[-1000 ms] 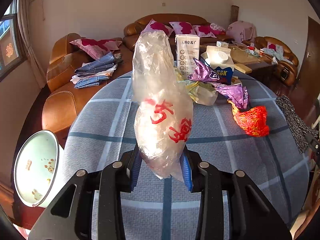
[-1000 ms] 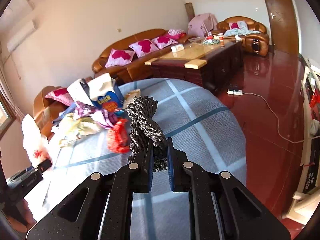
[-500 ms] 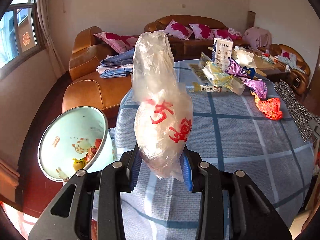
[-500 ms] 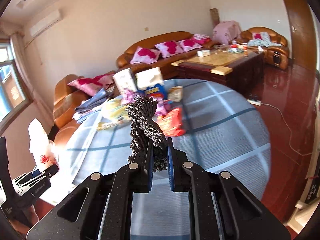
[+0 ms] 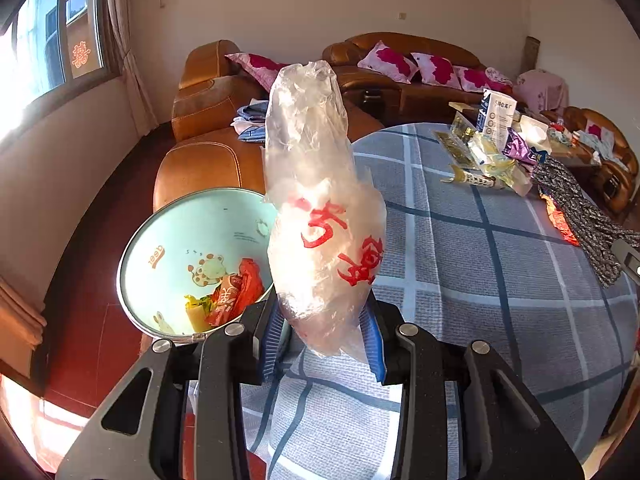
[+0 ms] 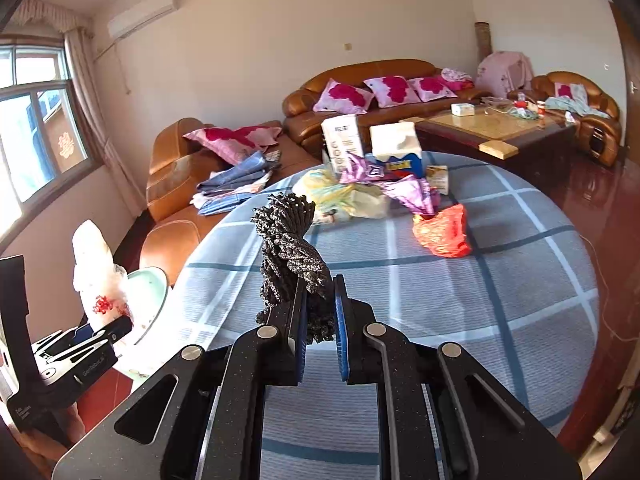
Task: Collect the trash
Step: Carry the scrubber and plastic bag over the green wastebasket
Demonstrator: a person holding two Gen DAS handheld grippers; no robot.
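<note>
My left gripper [image 5: 326,330] is shut on a crumpled clear plastic bag [image 5: 316,208] with red characters, held upright at the table's left edge. Just left of it and lower stands a pale blue trash bin [image 5: 192,232] with wrappers inside. My right gripper [image 6: 320,316] is shut on a twisted black speckled wrapper [image 6: 290,248] over the near part of the table. That wrapper [image 5: 580,216] also shows at the right in the left wrist view. The left gripper [image 6: 100,328] with its bag [image 6: 94,264] shows at the left in the right wrist view.
A round table with a blue checked cloth [image 6: 460,288] carries a red wrapper [image 6: 442,232], purple and yellow wrappers [image 6: 360,188], a tissue box [image 6: 396,148] and a carton [image 6: 342,140]. Brown sofas [image 5: 212,148] stand behind the bin; a coffee table [image 6: 492,128] far right.
Both grippers have swung left across the table with their loads. The trash bin has come from the left border to just beside the plastic bag, its contents now visible.
</note>
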